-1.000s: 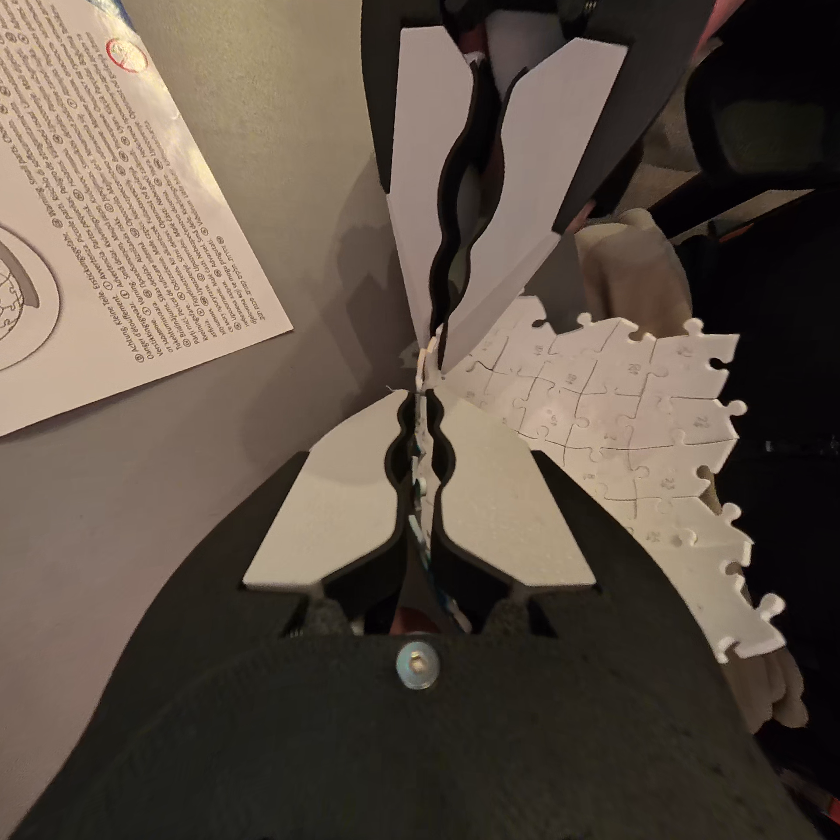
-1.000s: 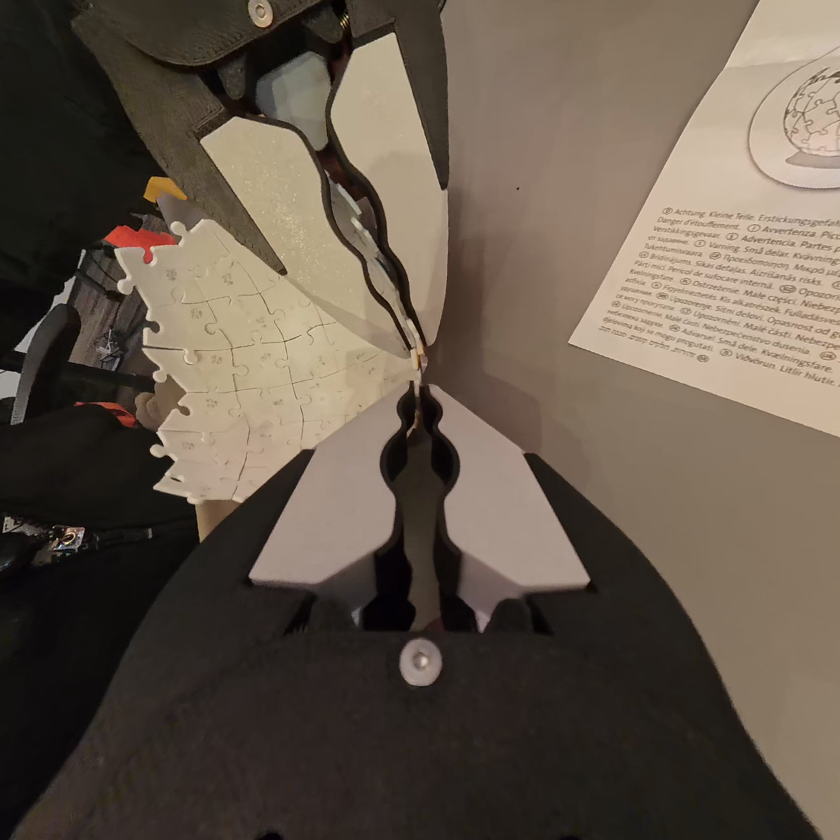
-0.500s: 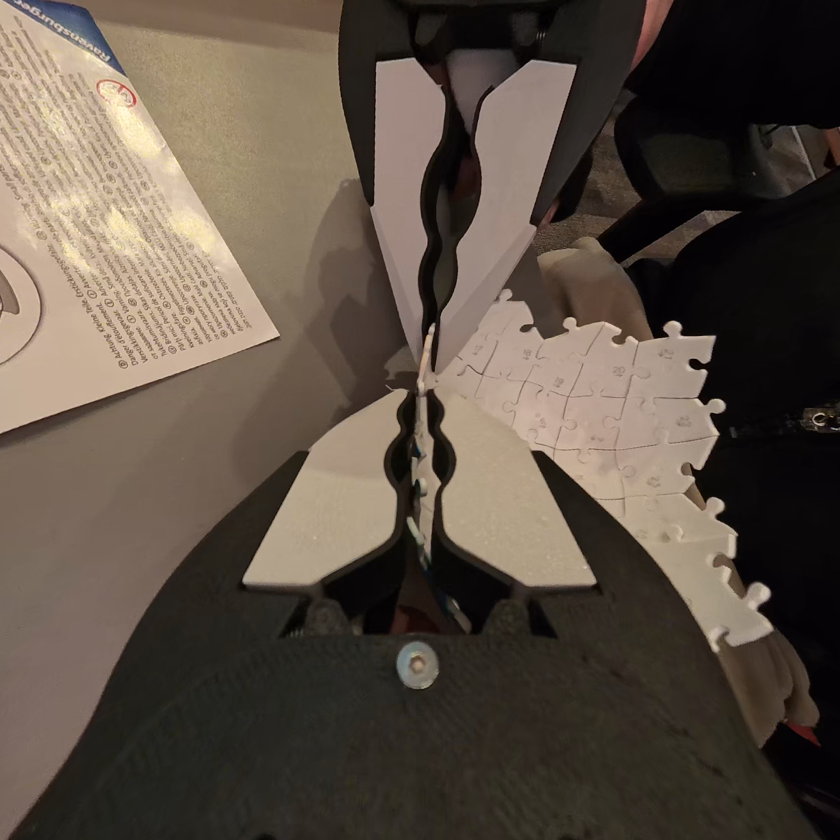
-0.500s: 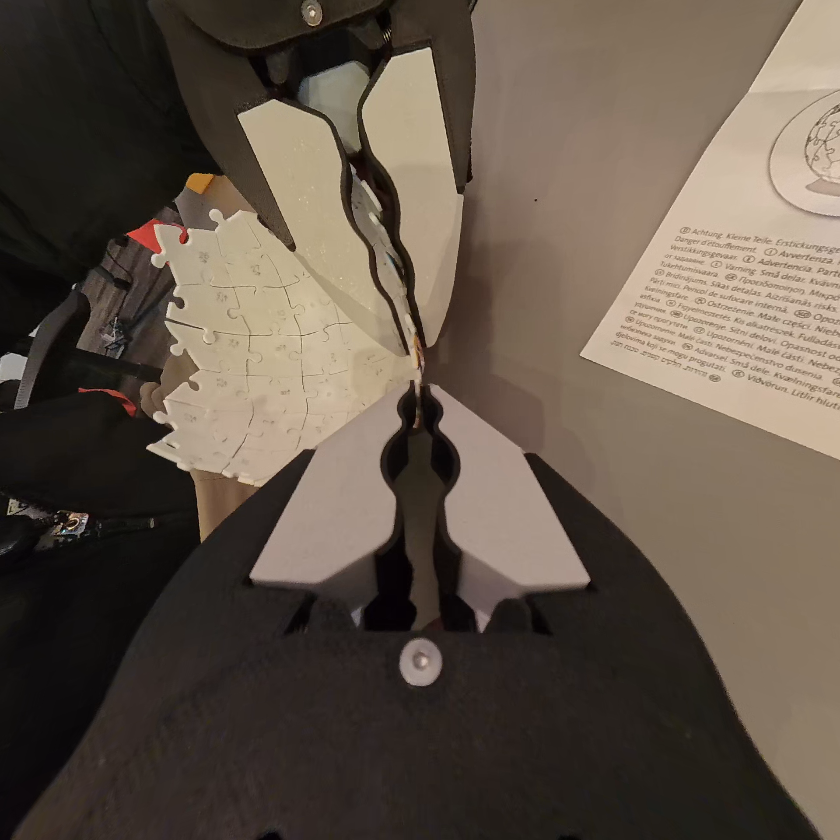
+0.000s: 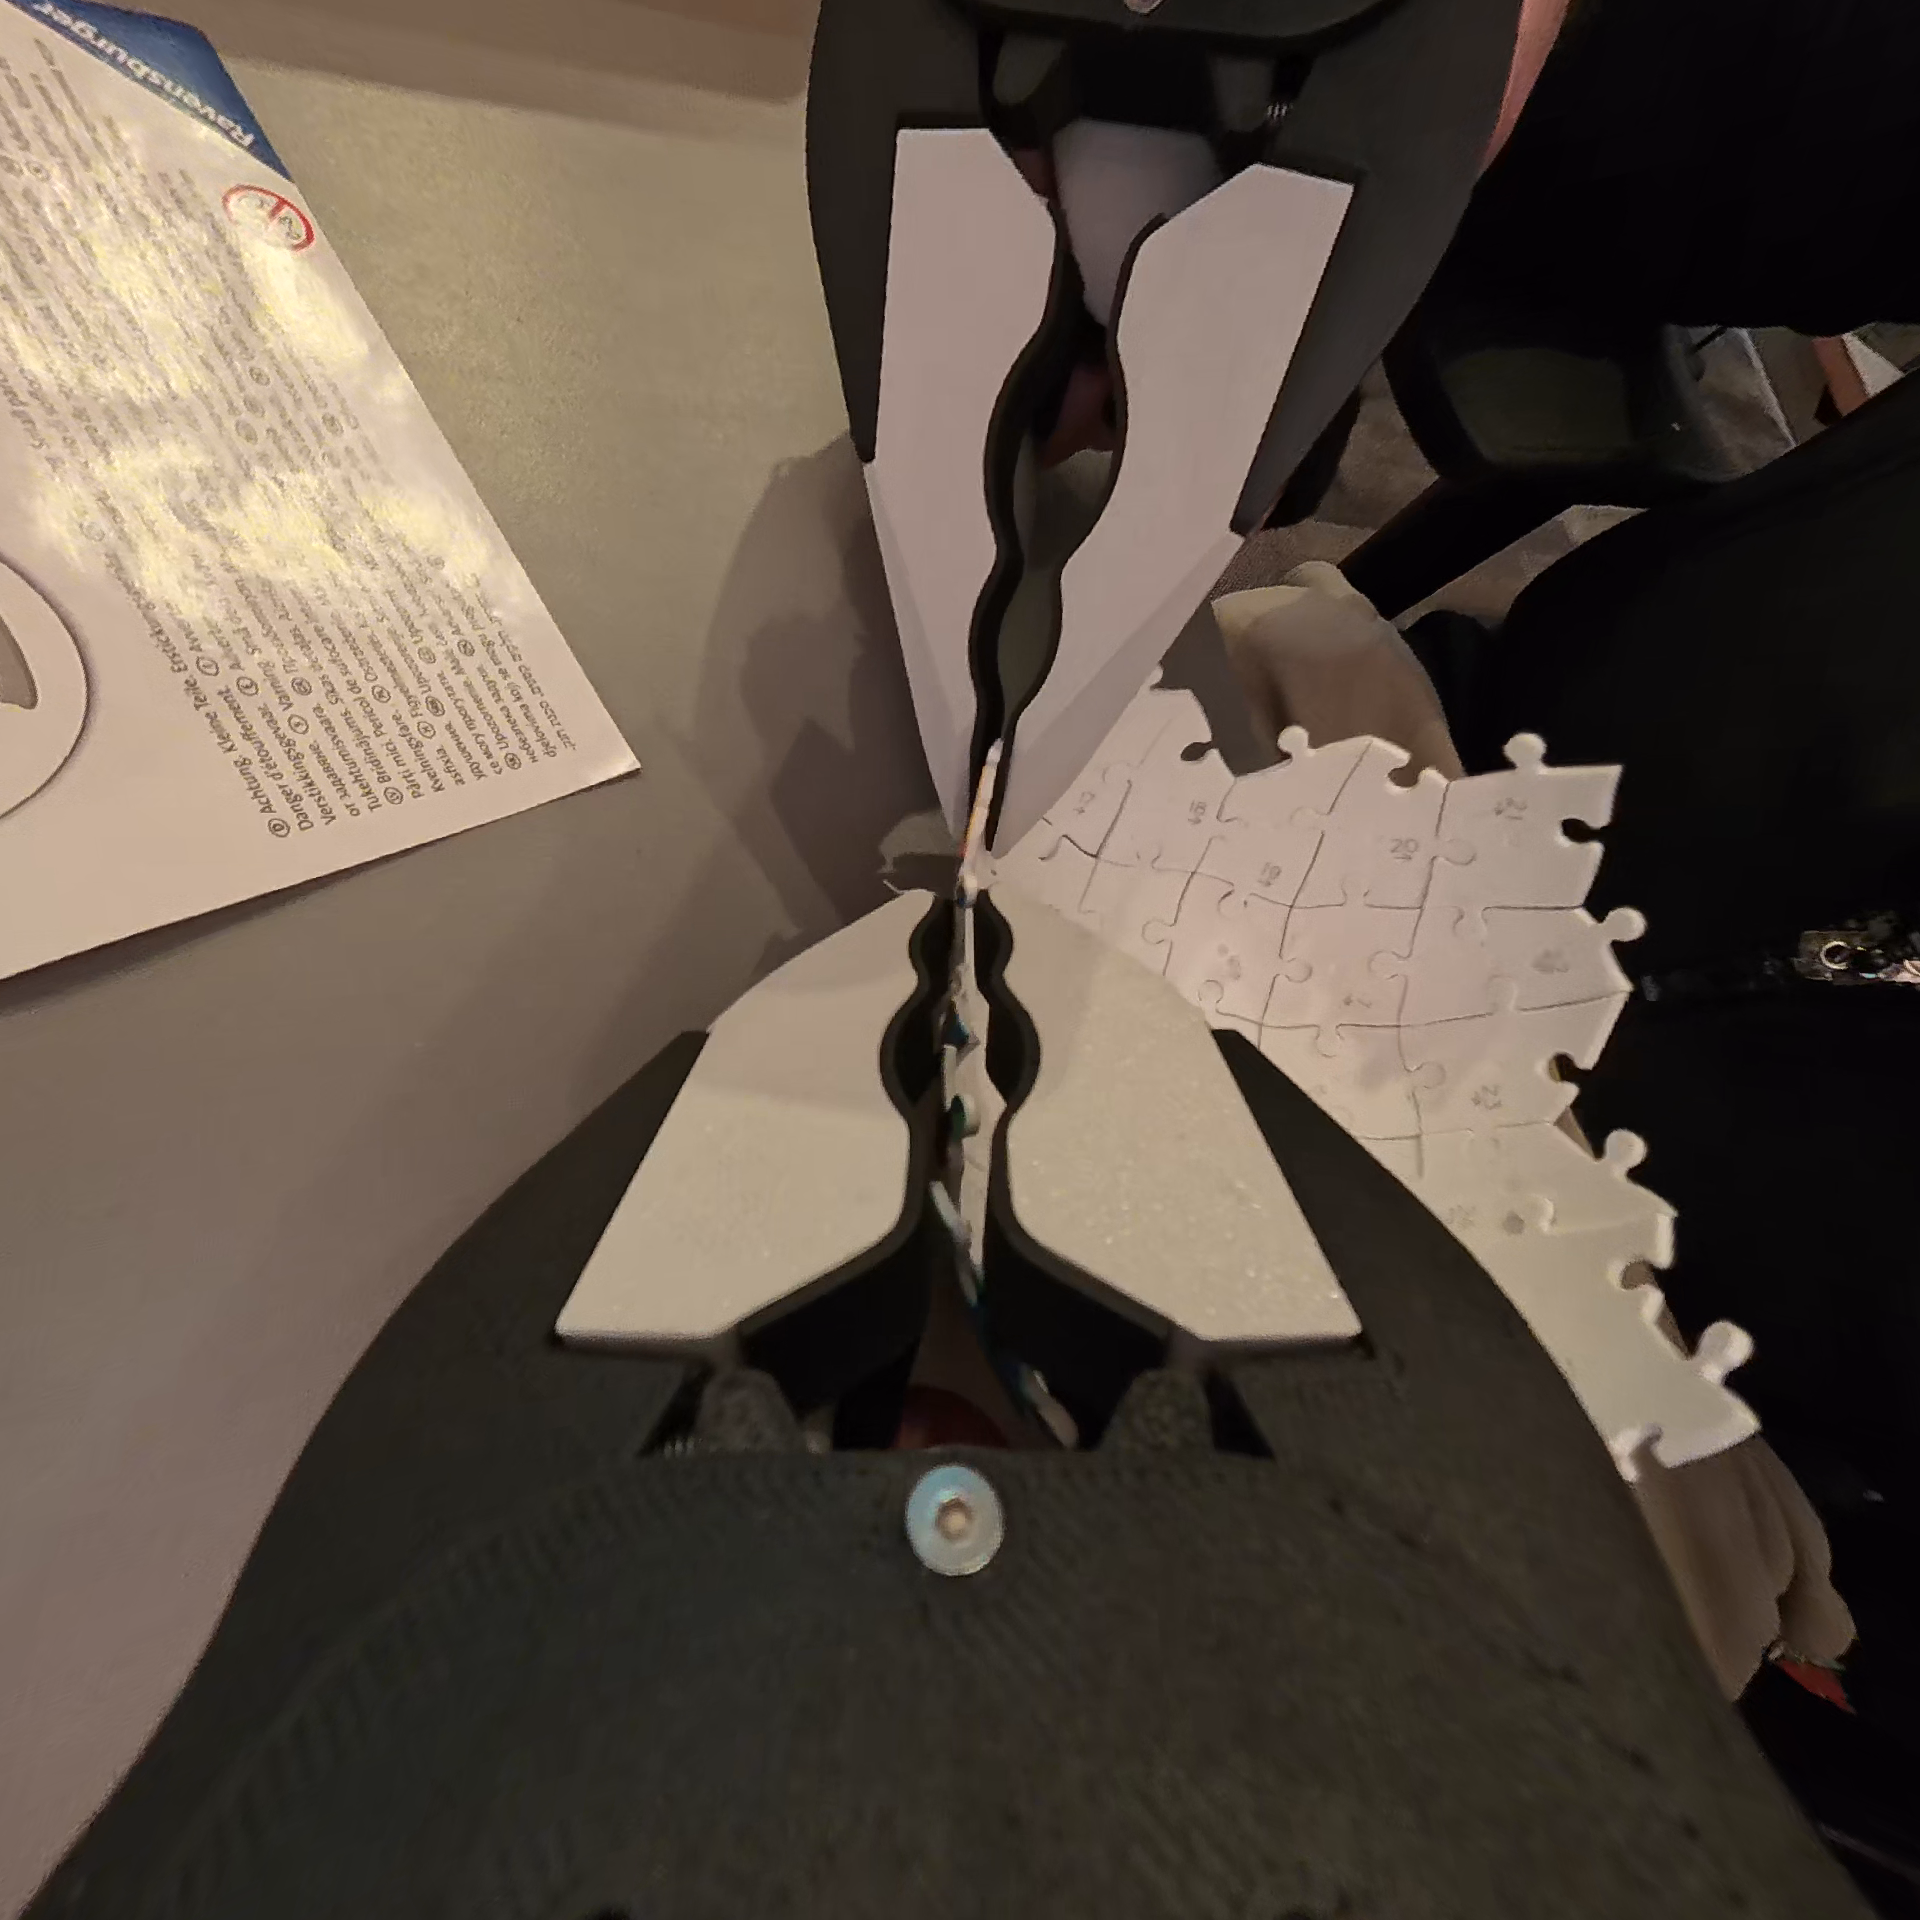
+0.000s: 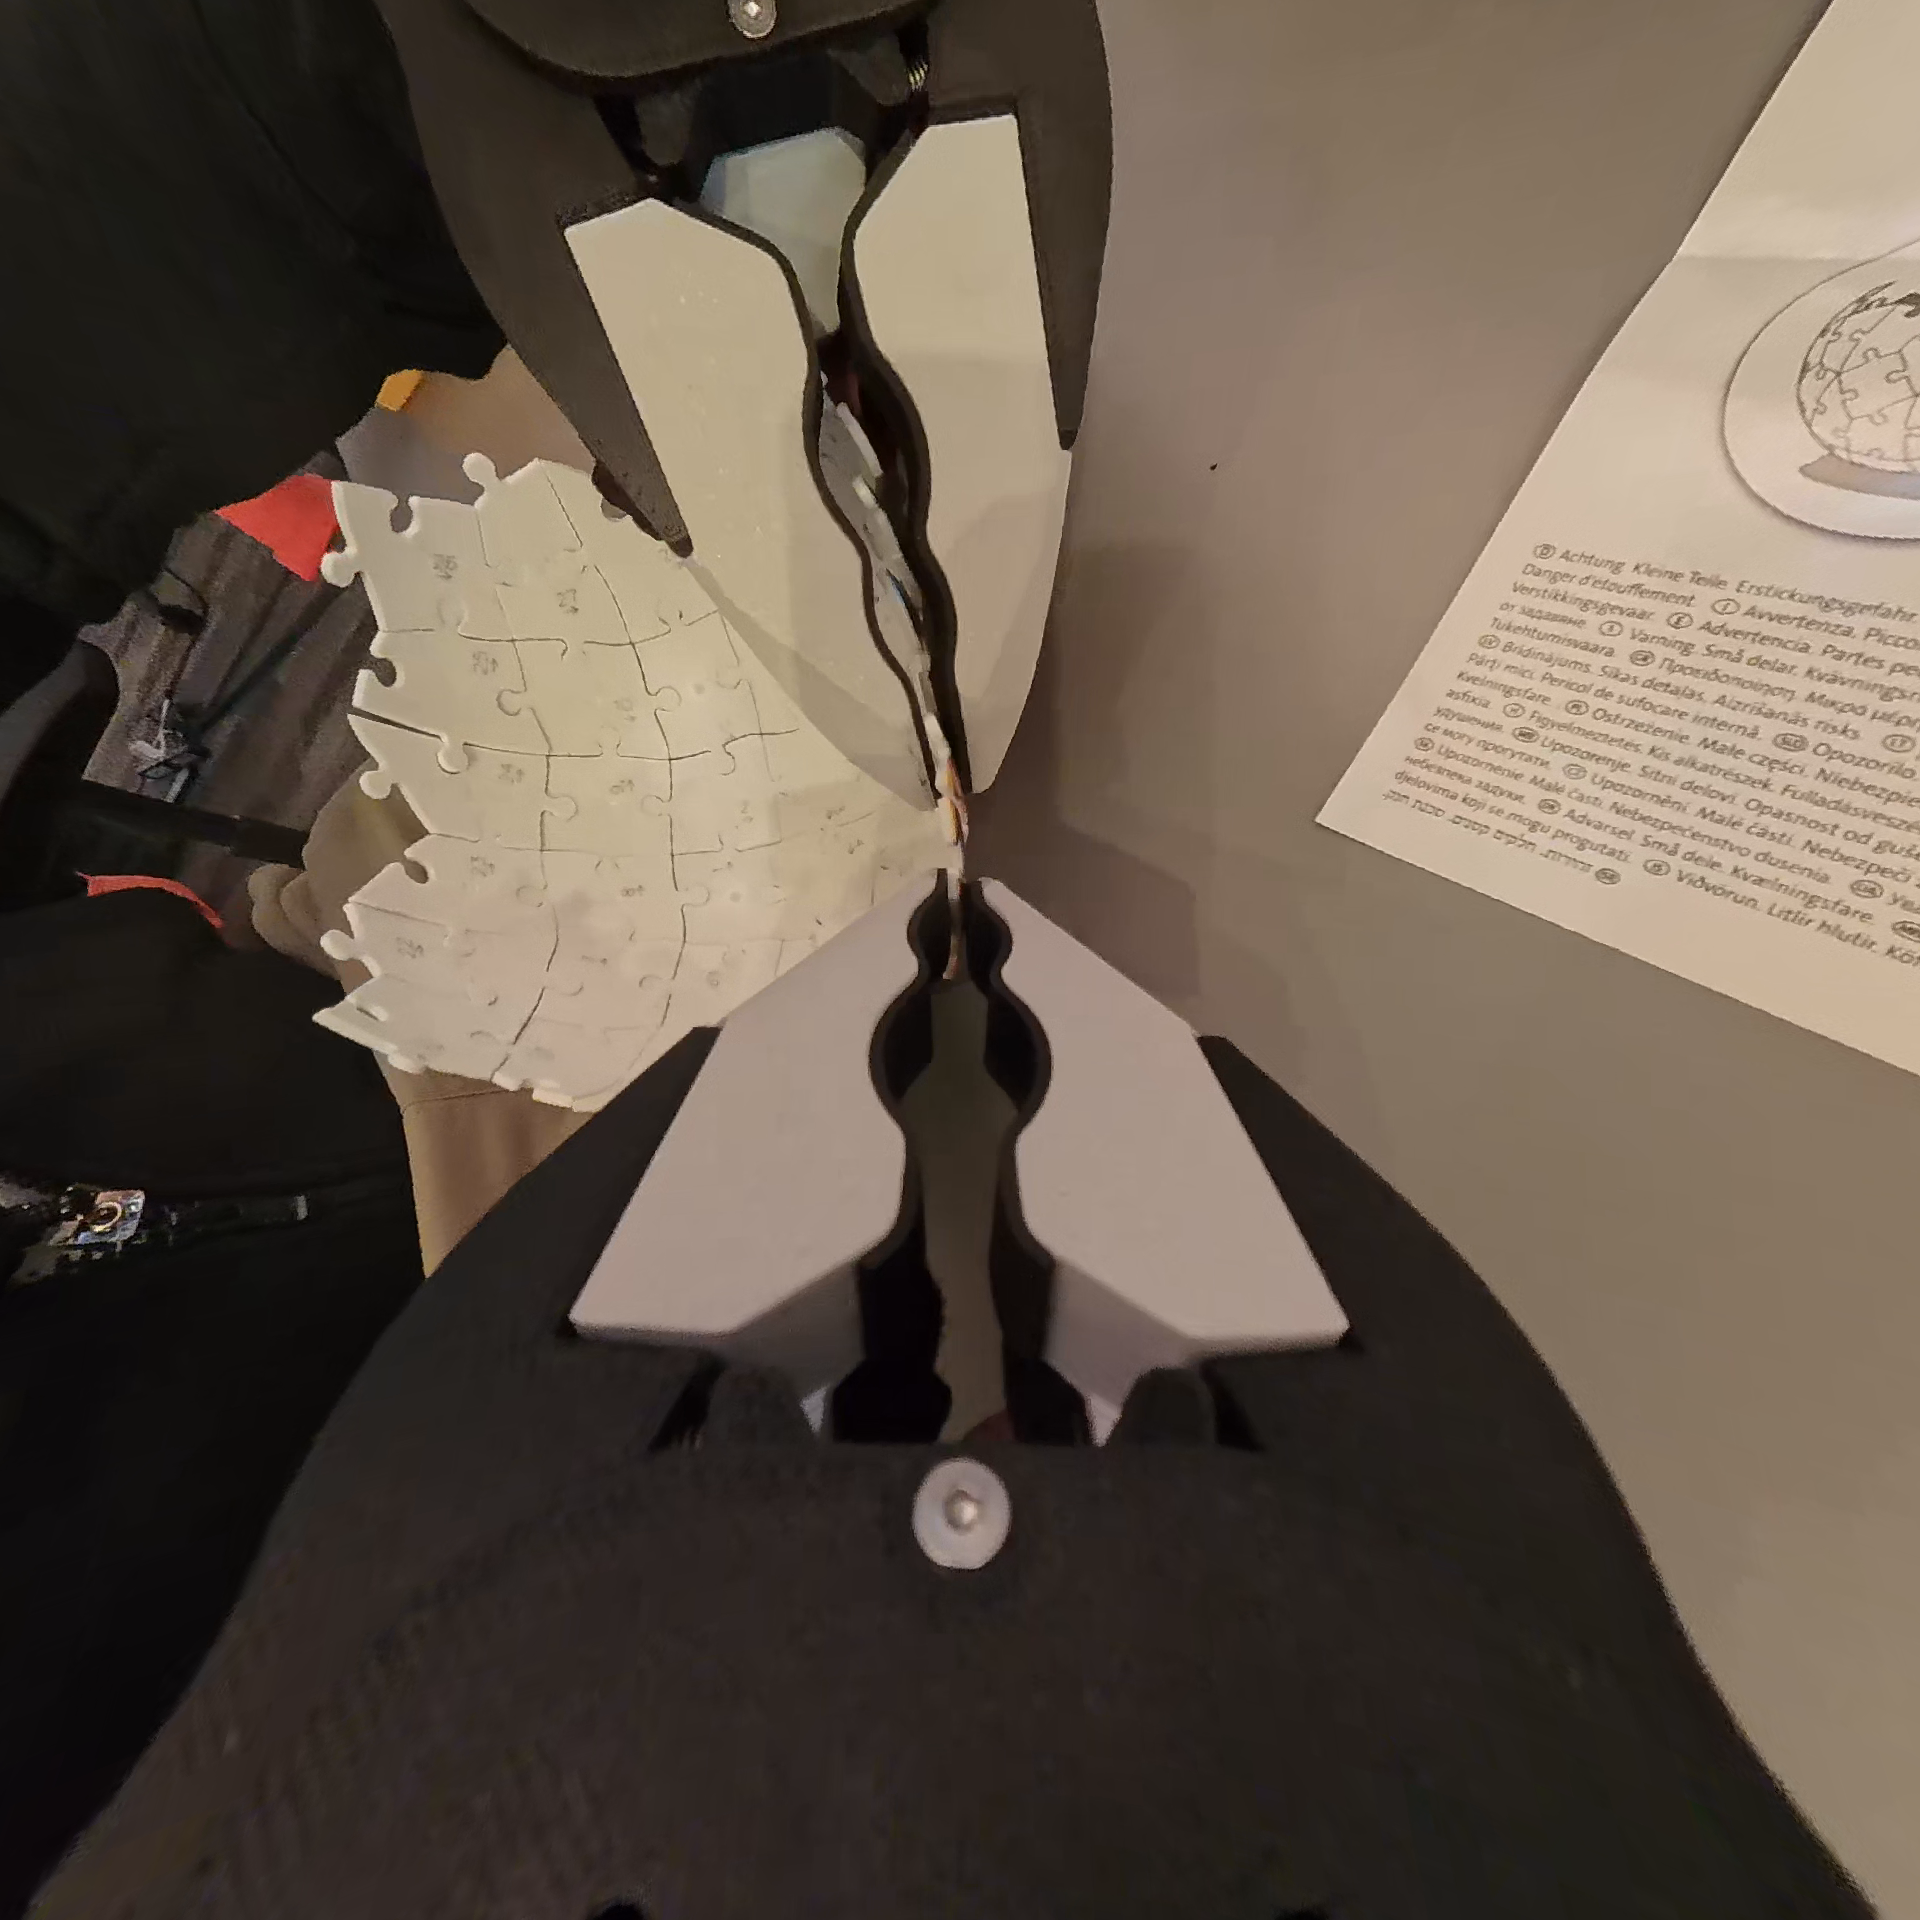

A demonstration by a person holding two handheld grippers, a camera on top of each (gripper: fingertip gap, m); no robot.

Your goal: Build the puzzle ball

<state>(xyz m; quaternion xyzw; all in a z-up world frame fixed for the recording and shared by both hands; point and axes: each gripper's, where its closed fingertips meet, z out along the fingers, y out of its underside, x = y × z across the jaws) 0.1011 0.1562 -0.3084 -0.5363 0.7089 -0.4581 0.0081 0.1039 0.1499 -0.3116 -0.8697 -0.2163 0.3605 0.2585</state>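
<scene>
Two hand-held grippers meet tip to tip: my left hand-held gripper (image 5: 971, 914) is clamped on the edge of the half-built puzzle shell (image 5: 1382, 966) fanning to its right, my right hand-held gripper (image 6: 954, 894) pinches a single piece (image 6: 951, 805), so next I judge it needs aligning and pressing into that edge.

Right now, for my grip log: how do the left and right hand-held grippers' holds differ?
The left hand-held gripper clamps the assembled puzzle section deep along its fingers; the right hand-held gripper pinches only a small puzzle piece at its tips. The left's load fans out wide and curved; the right's barely shows. Both are shut, tips nearly meeting at the section's edge.
</scene>
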